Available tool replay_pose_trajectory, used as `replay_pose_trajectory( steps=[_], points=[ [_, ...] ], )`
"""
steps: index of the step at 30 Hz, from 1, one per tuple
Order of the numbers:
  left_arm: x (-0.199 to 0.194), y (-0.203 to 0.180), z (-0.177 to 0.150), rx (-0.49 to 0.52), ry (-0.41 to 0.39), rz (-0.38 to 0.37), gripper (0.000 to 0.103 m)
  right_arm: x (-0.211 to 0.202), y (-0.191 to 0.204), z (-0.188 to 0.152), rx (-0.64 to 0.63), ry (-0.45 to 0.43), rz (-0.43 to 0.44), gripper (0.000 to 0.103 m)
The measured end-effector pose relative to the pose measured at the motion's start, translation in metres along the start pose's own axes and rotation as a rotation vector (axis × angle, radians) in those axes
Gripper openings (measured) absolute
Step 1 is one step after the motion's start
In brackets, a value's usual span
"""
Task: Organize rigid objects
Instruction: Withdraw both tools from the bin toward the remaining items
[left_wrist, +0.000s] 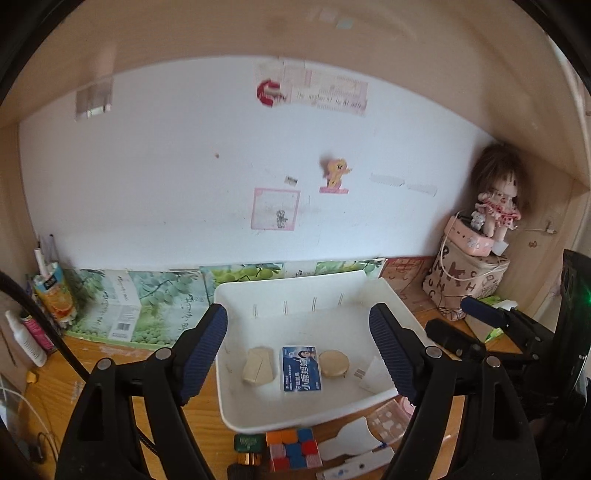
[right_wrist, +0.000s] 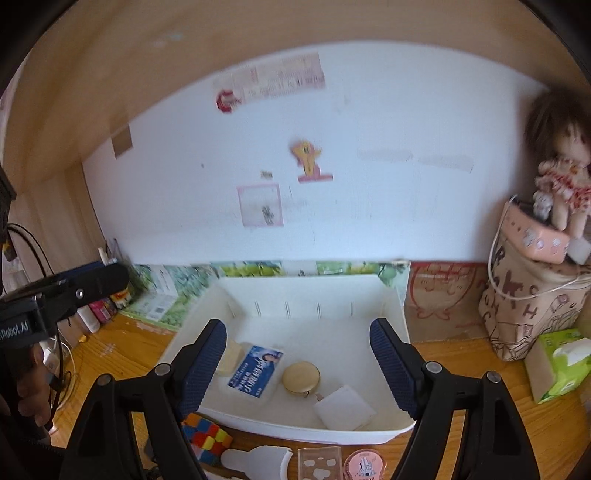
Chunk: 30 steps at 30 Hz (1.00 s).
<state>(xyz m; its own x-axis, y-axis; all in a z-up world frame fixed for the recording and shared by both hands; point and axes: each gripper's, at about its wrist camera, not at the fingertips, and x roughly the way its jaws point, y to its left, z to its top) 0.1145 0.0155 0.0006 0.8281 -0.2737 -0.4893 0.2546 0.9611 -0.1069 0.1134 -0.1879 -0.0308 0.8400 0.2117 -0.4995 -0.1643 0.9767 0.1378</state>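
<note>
Left tongs (left_wrist: 297, 352) wide, nothing between the pads. Right tongs (right_wrist: 299, 360) wide, likewise empty. White bin (left_wrist: 236, 373) on desk (left_wrist: 107, 350), beyond both tongs' tips; inside it: beige block (left_wrist: 258, 366), blue card (left_wrist: 301, 368), round tin (left_wrist: 333, 363), white square (right_wrist: 345, 407). Colour cube (left_wrist: 293, 448) below left tongs, outside the bin.

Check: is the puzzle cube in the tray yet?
Out. The puzzle cube sits on the desk against the white tray's near wall.
</note>
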Motion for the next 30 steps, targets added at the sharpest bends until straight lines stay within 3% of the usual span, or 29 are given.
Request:
replay_pose_trajectory(
  steps=[9,16,30],
  points=[
    [-0.054,0.001,-0.015,-0.024,-0.05,0.038,0.082,-0.053,0.014,-0.005,-0.005,-0.096,-0.016,0.081],
    [-0.086,0.005,-0.042,-0.058,-0.025,0.083,0.082,-0.089,0.023,-0.027,0.024,-0.135,-0.044,0.081],
    [-0.117,0.014,-0.092,-0.144,0.111,0.126,0.082,-0.128,0.034,-0.08,0.061,-0.046,-0.089,0.081]
  ],
)
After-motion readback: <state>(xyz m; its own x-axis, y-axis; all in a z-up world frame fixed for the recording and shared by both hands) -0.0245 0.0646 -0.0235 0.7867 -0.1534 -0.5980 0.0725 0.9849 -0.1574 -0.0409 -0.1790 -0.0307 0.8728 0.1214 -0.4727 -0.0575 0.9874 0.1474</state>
